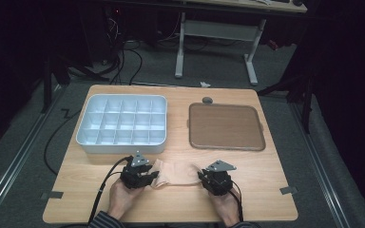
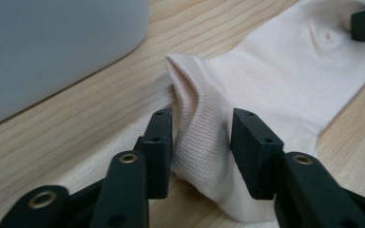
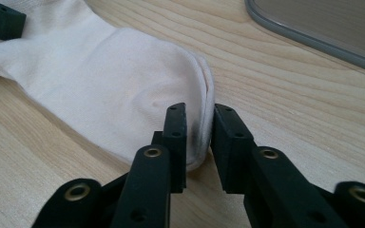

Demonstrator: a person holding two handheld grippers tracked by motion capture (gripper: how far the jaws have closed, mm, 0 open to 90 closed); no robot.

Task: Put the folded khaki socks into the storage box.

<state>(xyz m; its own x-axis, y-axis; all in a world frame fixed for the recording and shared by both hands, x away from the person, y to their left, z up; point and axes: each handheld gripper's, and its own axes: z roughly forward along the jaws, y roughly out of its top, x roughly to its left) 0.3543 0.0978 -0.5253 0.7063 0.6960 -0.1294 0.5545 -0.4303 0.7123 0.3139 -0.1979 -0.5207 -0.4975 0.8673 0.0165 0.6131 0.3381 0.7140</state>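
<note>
Pale sock (image 1: pixel 177 173) flat on table (image 1: pixel 266 190) between left gripper (image 1: pixel 140 176) and right gripper (image 1: pixel 217 181), gripper views resolving jaws parted astride cuff (image 2: pixel 199 137) and toe (image 3: pixel 197 118), pads apparently not pressing, high view adding compartment box (image 1: pixel 122 123) and tray (image 1: pixel 225 126).

A light wooden bench (image 1: pixel 180 199) with rounded corners stands on grey carpet (image 1: pixel 38 142) in a dim room whose edges fall into darkness. Behind it, a second desk on a white metal frame (image 1: pixel 216 42) rises from the floor, with black cables (image 1: pixel 123 57) looping across the carpet to its left. Pale metal rails (image 1: pixel 14 164) run along the floor on both sides of the bench.
</note>
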